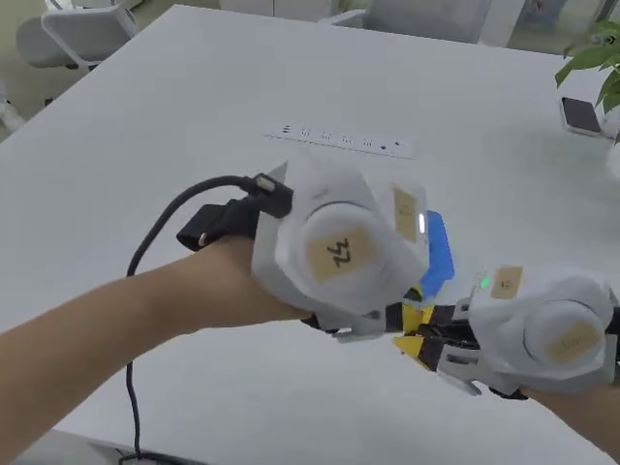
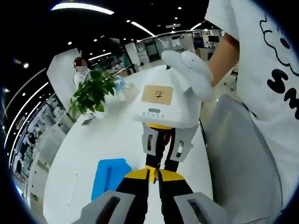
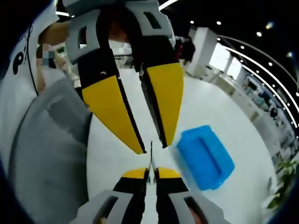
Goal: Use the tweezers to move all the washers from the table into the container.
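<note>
My right gripper [image 3: 152,173] is shut on thin metal tweezers [image 3: 151,156], whose tip sticks out a little past its yellow jaws. My left gripper [image 3: 152,148] faces it tip to tip, its jaws spread in a narrow V on either side of the tweezers' tip. In the head view the left gripper [image 1: 407,318] sits mid-table and the right gripper [image 1: 426,344] meets it from the lower right. The blue container [image 1: 438,254] lies on the table just behind them. The same container [image 3: 205,156] is to the right in the right gripper view.
A white power strip [image 1: 339,140] lies farther back on the white table [image 1: 194,126]. A phone [image 1: 581,114] and a potted plant [image 1: 596,58] sit at the far right. A grey chair [image 2: 243,154] stands by the person. A black cable [image 1: 155,242] trails off the left gripper.
</note>
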`<state>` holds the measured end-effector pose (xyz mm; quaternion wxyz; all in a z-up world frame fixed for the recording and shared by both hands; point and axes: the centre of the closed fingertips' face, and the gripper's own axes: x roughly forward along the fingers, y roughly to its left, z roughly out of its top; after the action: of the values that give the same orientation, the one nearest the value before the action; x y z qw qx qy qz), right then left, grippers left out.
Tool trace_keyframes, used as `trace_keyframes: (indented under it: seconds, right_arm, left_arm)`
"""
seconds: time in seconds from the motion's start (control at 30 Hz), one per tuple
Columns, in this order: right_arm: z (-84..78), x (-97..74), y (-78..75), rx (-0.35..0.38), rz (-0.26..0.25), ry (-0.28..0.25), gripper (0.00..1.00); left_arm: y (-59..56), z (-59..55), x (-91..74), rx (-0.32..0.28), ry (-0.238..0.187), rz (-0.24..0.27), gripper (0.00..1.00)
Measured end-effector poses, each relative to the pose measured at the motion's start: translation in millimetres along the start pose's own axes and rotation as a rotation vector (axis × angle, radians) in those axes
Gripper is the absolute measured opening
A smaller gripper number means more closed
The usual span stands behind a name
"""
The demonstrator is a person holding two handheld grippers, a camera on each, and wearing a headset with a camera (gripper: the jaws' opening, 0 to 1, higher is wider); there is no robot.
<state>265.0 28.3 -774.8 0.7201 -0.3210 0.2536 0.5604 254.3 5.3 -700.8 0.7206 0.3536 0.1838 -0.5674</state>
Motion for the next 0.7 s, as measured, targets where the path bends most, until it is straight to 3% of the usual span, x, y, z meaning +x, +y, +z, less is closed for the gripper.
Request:
trace_keyframes:
  seconds: [0.13,0.3,0.43,0.53,0.7]
  right_arm:
    - [-5.0,3.7,3.7,-0.014,0.016,0.021,0.03]
    - [-13.7,7.9,3.3,-0.029,0.018,0.045,0.03]
    - [-24.2,11.9,0.2,-0.022,0.014,0.061,0.04]
    - [-32.3,15.9,0.3,-0.021,0.022,0.084,0.04]
    - [-50.9,30.2,5.0,-0.042,0.045,0.131,0.05]
  left_arm:
    - [-4.7,-8.6,7.6,0.014,0.023,-0.028,0.00]
    - [-7.8,-16.1,12.5,0.004,0.019,-0.061,0.00]
    - [-9.1,-27.1,18.6,0.028,0.033,-0.079,0.00]
    - [-11.4,-38.8,27.1,0.037,0.045,-0.094,0.00]
    - [-17.6,-65.3,41.6,-0.024,0.083,-0.122,0.00]
